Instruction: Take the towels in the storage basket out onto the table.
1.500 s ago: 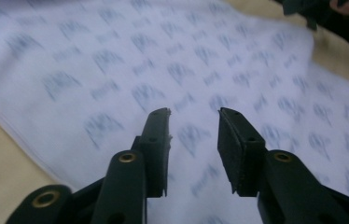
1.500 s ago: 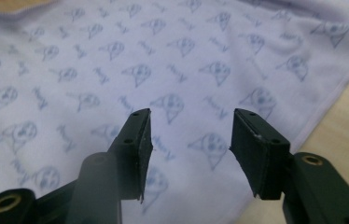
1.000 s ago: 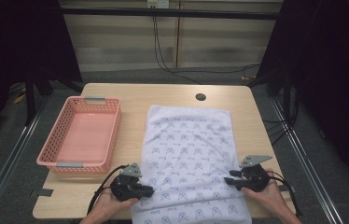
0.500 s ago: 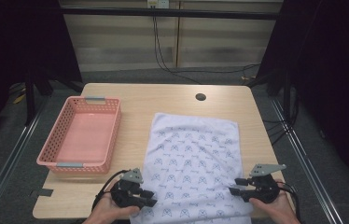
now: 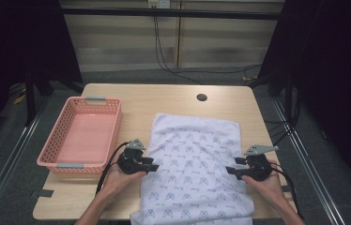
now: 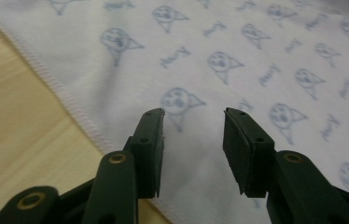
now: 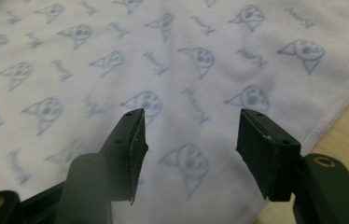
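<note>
- On the wooden table (image 5: 173,101): spread flat across the middle and right, a white towel (image 5: 194,164) printed with small blue cat faces, far edge well short of the round hole (image 5: 202,97) in the tabletop, near edge hanging over the table's front.
- Left of the towel, close beside it but apart: a pink plastic basket (image 5: 61,140), long side running front to back, nothing in it.
- At the towel's left border: left gripper (image 5: 153,167) held in a hand, pointing inward over the hem; jaws parted by a moderate gap in the left gripper view (image 6: 192,135), nothing between them, cloth and pink-stitched hem lying just below.
- At the towel's right border: right gripper (image 5: 228,171) held in the other hand, pointing inward; jaws spread wider in the right gripper view (image 7: 190,140), gripping nothing, printed cloth beneath and a strip of bare wood at the right.
</note>
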Demonstrator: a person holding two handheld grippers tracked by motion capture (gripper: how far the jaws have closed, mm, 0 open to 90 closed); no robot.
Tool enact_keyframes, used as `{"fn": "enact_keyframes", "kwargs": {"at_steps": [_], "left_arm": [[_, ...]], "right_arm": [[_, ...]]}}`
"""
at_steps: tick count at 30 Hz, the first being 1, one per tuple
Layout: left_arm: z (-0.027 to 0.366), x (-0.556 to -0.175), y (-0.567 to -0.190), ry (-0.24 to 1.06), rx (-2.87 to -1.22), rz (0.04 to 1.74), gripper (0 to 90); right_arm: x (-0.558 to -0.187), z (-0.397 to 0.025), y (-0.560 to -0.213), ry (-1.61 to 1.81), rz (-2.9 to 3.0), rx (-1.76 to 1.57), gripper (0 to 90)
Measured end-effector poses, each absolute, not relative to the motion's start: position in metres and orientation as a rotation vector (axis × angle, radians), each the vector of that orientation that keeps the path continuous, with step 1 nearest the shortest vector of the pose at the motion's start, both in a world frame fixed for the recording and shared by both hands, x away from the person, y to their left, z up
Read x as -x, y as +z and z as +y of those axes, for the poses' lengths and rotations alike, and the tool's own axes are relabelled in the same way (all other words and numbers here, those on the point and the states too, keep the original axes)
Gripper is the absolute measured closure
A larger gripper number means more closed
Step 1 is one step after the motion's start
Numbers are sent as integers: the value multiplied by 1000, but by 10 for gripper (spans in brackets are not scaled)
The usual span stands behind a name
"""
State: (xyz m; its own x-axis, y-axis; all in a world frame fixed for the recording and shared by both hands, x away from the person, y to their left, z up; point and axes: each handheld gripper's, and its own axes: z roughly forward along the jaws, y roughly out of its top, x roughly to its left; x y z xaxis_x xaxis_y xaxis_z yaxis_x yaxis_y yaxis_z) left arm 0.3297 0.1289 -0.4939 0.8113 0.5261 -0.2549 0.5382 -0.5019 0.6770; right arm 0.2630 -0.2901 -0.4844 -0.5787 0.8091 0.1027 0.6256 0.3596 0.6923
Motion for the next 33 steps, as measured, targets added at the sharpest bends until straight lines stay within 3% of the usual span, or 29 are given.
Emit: {"fn": "enact_keyframes", "kwargs": {"at_steps": [5,6,7,8,11,17,28,31,33], "left_arm": [[126,-333,-497,44,-2228,777,624],[126,-332,-497,62,-2244,768,655],[125,-329,-497,69,-2244,759,688],[125,-328,-497,64,-2246,758,688],[126,-317,-496,33,-2265,719,752],[129,-286,-494,-14,-2276,694,748],[140,-235,-490,-144,-2301,638,692],[139,-239,-487,-106,-2284,641,578],[138,-249,-485,-97,-2240,681,541]], "right_arm": [[-284,-284,-493,985,2352,-1301,433],[-287,-283,-494,984,2364,-1290,461],[-287,-281,-498,944,2373,-1256,547],[-287,-281,-498,944,2373,-1256,547],[-278,-280,-497,938,2381,-1241,680],[-258,-281,-495,951,2420,-1233,730],[-204,-287,-491,977,2520,-1200,726],[-200,-288,-489,984,2519,-1189,567],[-205,-291,-486,1028,2479,-1204,533]]}}
